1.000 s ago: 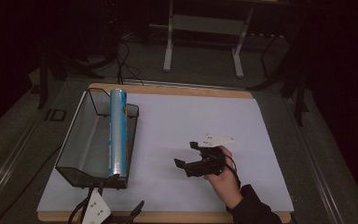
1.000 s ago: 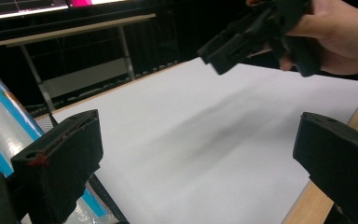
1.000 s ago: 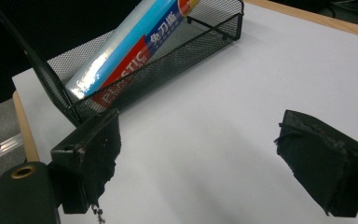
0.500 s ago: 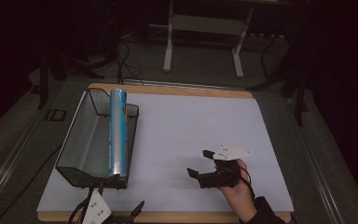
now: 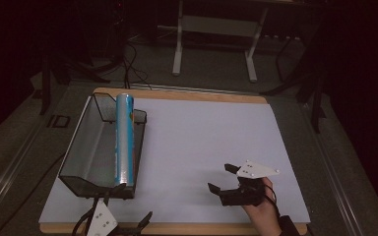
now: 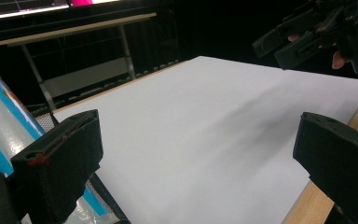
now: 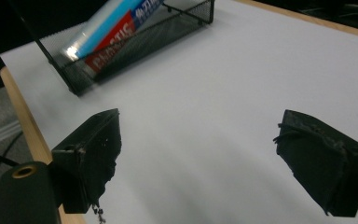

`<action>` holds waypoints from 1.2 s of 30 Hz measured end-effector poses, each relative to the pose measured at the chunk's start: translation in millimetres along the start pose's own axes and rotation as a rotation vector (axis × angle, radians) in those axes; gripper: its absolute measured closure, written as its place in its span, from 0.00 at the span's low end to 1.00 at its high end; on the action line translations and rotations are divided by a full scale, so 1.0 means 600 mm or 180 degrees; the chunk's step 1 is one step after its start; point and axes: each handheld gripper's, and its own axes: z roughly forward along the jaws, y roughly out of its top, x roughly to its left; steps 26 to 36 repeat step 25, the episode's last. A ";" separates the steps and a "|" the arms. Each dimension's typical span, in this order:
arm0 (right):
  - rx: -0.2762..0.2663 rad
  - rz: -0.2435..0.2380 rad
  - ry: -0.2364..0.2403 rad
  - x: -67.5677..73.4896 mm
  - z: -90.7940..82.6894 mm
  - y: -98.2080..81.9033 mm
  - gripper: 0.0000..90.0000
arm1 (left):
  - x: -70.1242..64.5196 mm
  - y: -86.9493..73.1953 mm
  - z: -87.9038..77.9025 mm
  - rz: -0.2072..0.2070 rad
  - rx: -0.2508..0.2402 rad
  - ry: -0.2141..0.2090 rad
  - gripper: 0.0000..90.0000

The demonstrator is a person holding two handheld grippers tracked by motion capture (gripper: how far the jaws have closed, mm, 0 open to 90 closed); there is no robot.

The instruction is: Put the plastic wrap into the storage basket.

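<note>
A black wire-mesh tray (image 5: 86,147) stands at the table's left, with a long blue plastic-wrap roll (image 5: 124,140) lying along its right side. The tray (image 7: 168,28) and roll (image 7: 116,25) also appear far off in the right gripper view. A hand holds my right gripper (image 5: 221,178) low over the white board at the near right, well apart from the tray; its jaws are open and empty (image 7: 200,149). My left gripper (image 5: 133,202) sits at the near edge just in front of the tray's near end, jaws wide open (image 6: 200,154), the roll (image 6: 0,116) beside its left jaw.
A white board (image 5: 197,142) with a wooden rim (image 5: 177,93) covers the table. Beyond the far edge stands a metal frame (image 5: 214,29) on a dark floor, with cables. In the left gripper view, the other gripper (image 6: 303,35) hangs at upper right.
The right gripper has drifted to the right and a little nearer the front edge, still open. The left gripper, tray and roll have not moved.
</note>
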 end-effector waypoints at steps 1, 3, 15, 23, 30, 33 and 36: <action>0.0005 -0.0020 -0.0018 0.000 0.000 -0.003 0.15 | 0.000 0.000 0.000 0.0000 -0.0003 0.0003 0.02; 0.0037 -0.0046 -0.0047 -0.001 0.001 -0.009 0.15 | 0.001 0.000 0.000 -0.0008 -0.0001 0.0007 0.02; 0.0069 -0.0167 -0.0072 -0.008 0.015 -0.024 0.15 | 0.002 0.001 -0.001 -0.0011 -0.0008 -0.0001 0.02; 0.0117 -0.0138 -0.0073 -0.013 0.025 -0.030 0.15 | 0.001 0.001 -0.001 0.0004 -0.0001 -0.0015 0.02; 0.0140 -0.0138 -0.0063 -0.015 0.027 -0.031 0.15 | 0.001 0.001 -0.001 0.0007 0.0001 -0.0015 0.02; 0.0140 -0.0138 -0.0063 -0.015 0.027 -0.031 0.15 | 0.001 0.001 -0.001 0.0007 0.0001 -0.0015 0.02; 0.0140 -0.0138 -0.0063 -0.015 0.027 -0.031 0.15 | 0.001 0.001 -0.001 0.0007 0.0001 -0.0015 0.02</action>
